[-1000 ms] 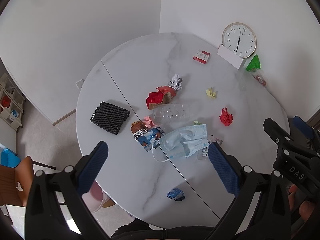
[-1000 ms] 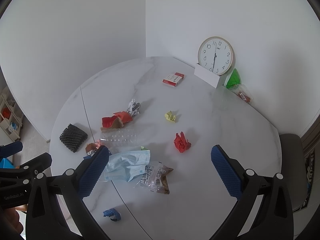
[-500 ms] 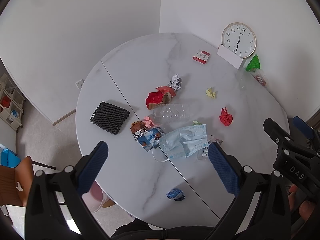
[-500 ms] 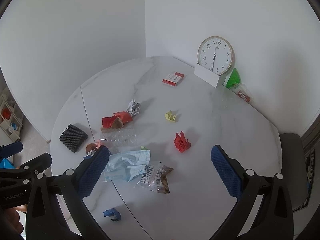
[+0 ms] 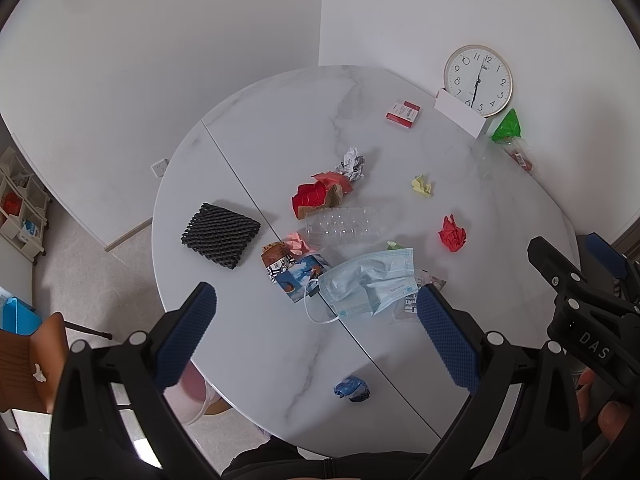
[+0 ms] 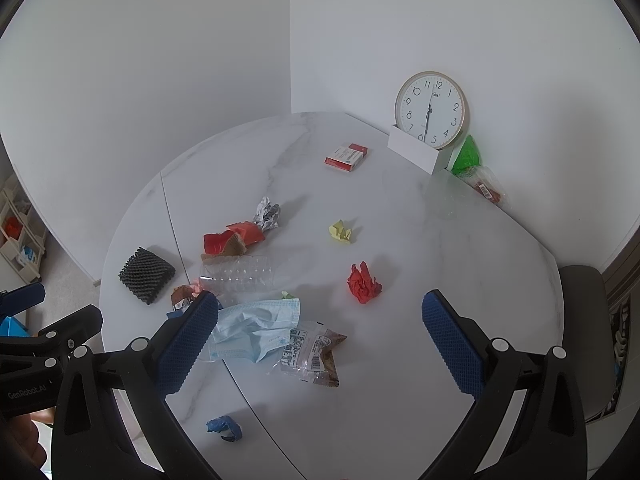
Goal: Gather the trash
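Observation:
Litter lies on a round white marble table (image 5: pixel 260 128) (image 6: pixel 460 272). A pale blue face mask (image 5: pixel 370 280) (image 6: pixel 256 328) sits near the middle, by a clear crushed bottle (image 5: pixel 340 226) (image 6: pixel 240 274) and a clear snack wrapper (image 6: pixel 312 356). Red crumpled paper (image 5: pixel 452 234) (image 6: pixel 363 283), yellow crumpled paper (image 5: pixel 422 186) (image 6: pixel 341 232), a foil ball (image 5: pixel 351 164) (image 6: pixel 267 214) and a blue wad (image 5: pixel 352 388) (image 6: pixel 224 428) are scattered about. My left gripper (image 5: pixel 316 332) and right gripper (image 6: pixel 320 340) hover high above the table, both open and empty.
A clock (image 5: pixel 478 80) (image 6: pixel 431 109) in a white stand leans on the wall, beside a green bag (image 6: pixel 466 155) and a red-white box (image 5: pixel 403 114) (image 6: pixel 346 157). A black foam mat (image 5: pixel 220 235) (image 6: pixel 147 274) lies left. A pink bin (image 5: pixel 192 396) stands under the table's left edge.

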A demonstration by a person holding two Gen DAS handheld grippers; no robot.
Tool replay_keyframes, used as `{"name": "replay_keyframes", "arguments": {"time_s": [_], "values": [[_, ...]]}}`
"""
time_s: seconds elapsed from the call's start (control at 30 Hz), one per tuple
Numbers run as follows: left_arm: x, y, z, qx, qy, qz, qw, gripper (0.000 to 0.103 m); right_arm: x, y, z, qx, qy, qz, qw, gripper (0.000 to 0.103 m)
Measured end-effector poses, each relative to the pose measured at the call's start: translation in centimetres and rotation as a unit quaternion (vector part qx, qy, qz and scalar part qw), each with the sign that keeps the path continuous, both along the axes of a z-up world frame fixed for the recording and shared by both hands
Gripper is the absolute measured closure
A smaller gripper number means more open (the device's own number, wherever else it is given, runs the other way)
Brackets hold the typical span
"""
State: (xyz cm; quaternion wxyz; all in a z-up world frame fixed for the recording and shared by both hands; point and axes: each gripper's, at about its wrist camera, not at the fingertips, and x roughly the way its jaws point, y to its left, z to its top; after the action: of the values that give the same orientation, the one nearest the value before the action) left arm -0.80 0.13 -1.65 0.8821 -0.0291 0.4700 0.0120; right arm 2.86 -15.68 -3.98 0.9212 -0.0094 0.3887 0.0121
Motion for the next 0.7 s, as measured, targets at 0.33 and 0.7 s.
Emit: {"name": "replay_keyframes", "arguments": {"time_s": [0.33, 0.7], "values": [[0.2, 0.8, -0.7, 0.008, 0.005, 0.004, 0.9999, 0.007, -0.1, 0.0, -0.3, 0.023, -0.018, 0.015, 0.999, 0.002], [-0.3, 5.8, -7.2, 0.041, 0.045, -0.010, 0.9981, 0.007, -2.1, 3.4, -9.4, 0.074, 0.063, 0.077, 0.992, 0.002]]}}
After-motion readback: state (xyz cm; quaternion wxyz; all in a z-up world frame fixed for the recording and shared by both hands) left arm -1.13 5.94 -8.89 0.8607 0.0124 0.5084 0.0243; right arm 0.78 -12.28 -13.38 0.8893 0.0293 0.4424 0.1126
